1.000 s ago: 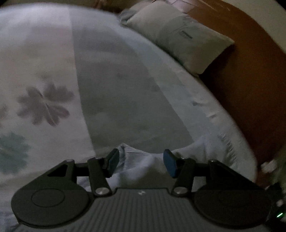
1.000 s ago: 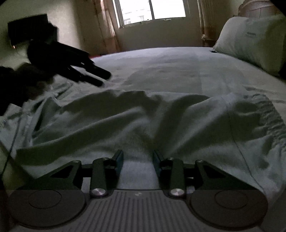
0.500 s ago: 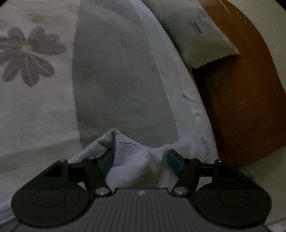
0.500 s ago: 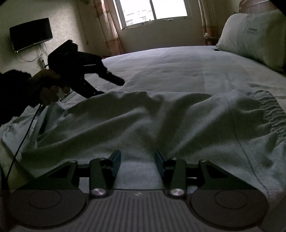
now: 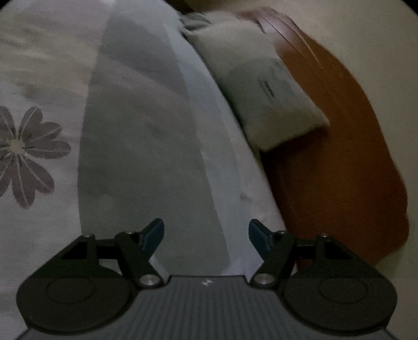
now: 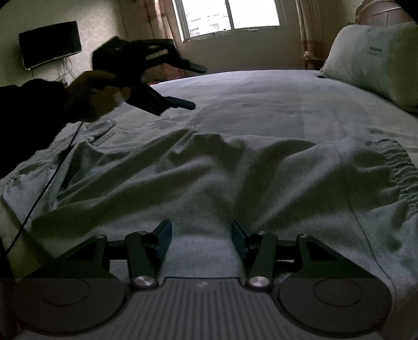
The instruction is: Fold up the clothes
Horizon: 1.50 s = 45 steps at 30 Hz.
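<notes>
A pale grey pair of sweatpants (image 6: 222, 177) lies crumpled across the bed, its elastic waistband (image 6: 399, 167) at the right. My right gripper (image 6: 201, 232) is open low over the garment's near edge, with cloth between and under its fingers. My left gripper (image 5: 206, 234) is open and empty, held above the bedsheet. It also shows in the right wrist view (image 6: 193, 86), raised in the air at the upper left, clear of the garment. The garment is not in the left wrist view.
The bed has a grey and white flowered sheet (image 5: 146, 136). A pillow (image 5: 261, 86) leans on the brown wooden headboard (image 5: 339, 157); the pillow also shows in the right wrist view (image 6: 373, 60). A window (image 6: 232, 15) and a wall TV (image 6: 49, 43) are behind.
My left gripper has lifted off the garment and risen up and away; the cloth no longer lies between its fingers. My right gripper has opened a little wider on the cloth.
</notes>
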Each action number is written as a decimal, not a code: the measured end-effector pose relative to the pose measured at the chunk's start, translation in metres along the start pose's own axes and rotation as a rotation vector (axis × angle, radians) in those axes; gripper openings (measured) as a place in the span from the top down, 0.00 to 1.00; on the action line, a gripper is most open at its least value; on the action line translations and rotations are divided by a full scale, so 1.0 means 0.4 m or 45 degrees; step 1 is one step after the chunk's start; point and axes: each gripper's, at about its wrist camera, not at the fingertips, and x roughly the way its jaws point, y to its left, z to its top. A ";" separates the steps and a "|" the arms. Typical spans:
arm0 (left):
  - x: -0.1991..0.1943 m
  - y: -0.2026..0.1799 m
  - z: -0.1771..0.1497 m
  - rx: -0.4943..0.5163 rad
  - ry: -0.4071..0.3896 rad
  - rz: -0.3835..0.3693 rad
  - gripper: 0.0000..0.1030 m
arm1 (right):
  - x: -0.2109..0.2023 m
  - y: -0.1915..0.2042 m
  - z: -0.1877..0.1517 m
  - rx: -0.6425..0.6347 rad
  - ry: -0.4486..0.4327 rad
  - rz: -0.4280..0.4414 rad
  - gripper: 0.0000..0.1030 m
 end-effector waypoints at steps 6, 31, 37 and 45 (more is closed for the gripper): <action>0.033 -0.078 -0.151 0.218 0.199 -0.013 0.28 | -0.002 0.005 0.003 -0.007 0.001 -0.005 0.43; 0.017 -0.169 -0.271 0.505 0.013 0.453 0.29 | -0.030 -0.132 0.198 -0.156 0.037 -0.284 0.40; 0.028 -0.234 -0.434 0.779 0.205 0.514 0.25 | -0.060 -0.144 0.099 -0.109 0.177 -0.356 0.41; -0.037 -0.311 -0.532 0.903 0.178 0.636 0.21 | -0.171 -0.051 0.080 -0.067 0.056 -0.316 0.27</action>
